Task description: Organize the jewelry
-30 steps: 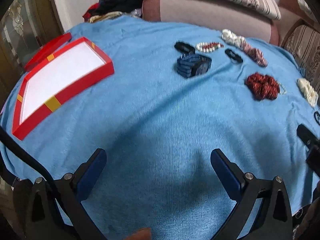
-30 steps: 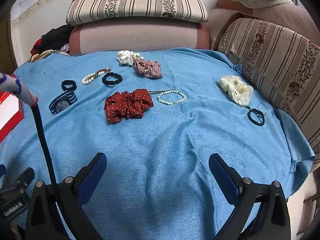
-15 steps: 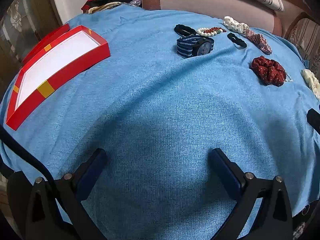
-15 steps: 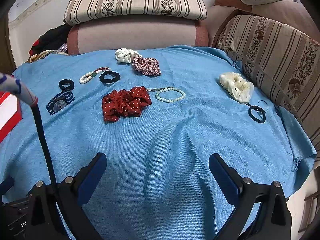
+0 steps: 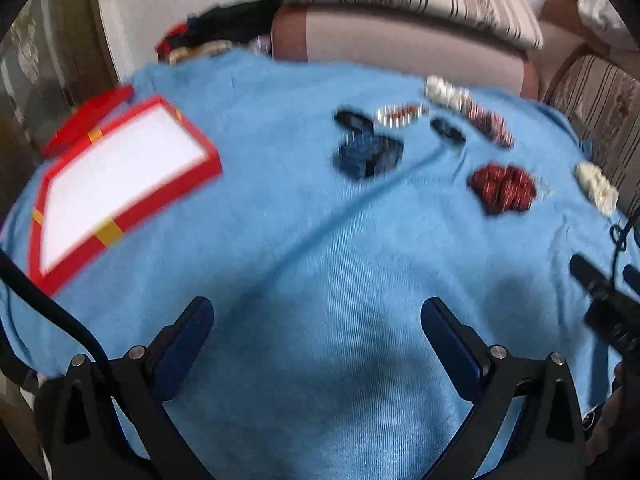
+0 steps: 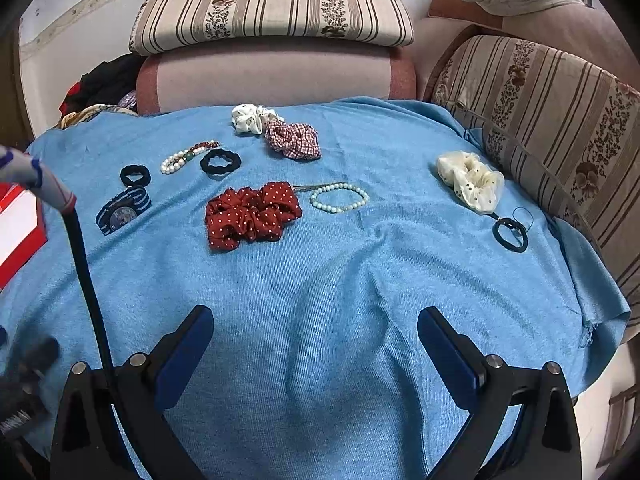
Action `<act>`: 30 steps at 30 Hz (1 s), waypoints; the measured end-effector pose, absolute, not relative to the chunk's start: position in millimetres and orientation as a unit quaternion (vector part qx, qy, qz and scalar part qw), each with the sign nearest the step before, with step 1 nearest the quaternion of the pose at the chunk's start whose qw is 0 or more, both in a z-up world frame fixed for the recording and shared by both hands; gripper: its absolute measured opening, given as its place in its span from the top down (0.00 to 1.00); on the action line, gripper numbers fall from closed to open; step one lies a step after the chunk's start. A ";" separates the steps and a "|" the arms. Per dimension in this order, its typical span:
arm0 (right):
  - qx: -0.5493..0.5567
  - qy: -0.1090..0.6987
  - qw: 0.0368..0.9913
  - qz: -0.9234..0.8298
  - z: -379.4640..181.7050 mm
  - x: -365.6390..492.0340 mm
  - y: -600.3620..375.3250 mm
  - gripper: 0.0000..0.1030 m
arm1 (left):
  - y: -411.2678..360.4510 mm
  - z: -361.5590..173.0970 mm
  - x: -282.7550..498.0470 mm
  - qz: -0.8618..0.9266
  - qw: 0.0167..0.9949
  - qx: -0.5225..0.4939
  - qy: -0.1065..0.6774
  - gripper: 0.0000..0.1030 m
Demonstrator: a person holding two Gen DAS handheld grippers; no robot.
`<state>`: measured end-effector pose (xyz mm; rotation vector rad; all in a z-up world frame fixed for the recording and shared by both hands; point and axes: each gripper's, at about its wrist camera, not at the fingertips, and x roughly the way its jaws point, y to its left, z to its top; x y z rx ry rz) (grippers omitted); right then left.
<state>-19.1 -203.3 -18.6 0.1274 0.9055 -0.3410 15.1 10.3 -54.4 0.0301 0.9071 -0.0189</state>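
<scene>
An open red box with a white lining (image 5: 116, 172) lies at the left of the blue cloth; its edge shows in the right wrist view (image 6: 20, 232). A blue striped watch (image 6: 124, 210), a pearl and red bead bracelet (image 6: 188, 156), a pale bead bracelet (image 6: 339, 197), a red dotted scrunchie (image 6: 252, 214) and black hair ties (image 6: 220, 162) lie mid-cloth. The watch (image 5: 370, 154) is blurred in the left wrist view. My left gripper (image 5: 316, 320) is open and empty above bare cloth. My right gripper (image 6: 314, 328) is open and empty, well short of the items.
A white scrunchie (image 6: 250, 118), a checked scrunchie (image 6: 294, 140) and a cream scrunchie (image 6: 472, 180) lie farther back and right. A black hair tie (image 6: 510, 234) is near the right edge. Striped sofa cushions (image 6: 272, 8) ring the cloth (image 6: 320, 272). A cable (image 6: 86, 276) hangs at left.
The left wrist view has pulled back and tilted up, now blurred with motion; the box and watch sit lower in it. The right gripper has barely moved. Both grippers stay open.
</scene>
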 end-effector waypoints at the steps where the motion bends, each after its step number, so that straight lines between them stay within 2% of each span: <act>1: 0.060 0.435 0.884 -0.163 -18.1 -18.8 -203.4 0.00 | 11.6 -49.6 14.6 -0.010 0.902 0.012 0.432 0.00; 7: 0.053 0.430 0.887 -0.158 -12.5 -13.3 -204.0 0.00 | 22.5 -25.0 23.7 -0.018 0.907 -0.023 0.419 0.00; 20: 0.042 0.433 0.887 -0.153 -16.2 -4.2 -204.9 0.00 | 16.3 -8.4 40.7 0.018 0.931 0.043 0.363 0.00; 30: 0.060 0.442 0.882 -0.151 -27.8 9.6 -226.5 0.00 | 25.3 -33.3 80.2 -0.019 0.906 0.005 0.424 0.00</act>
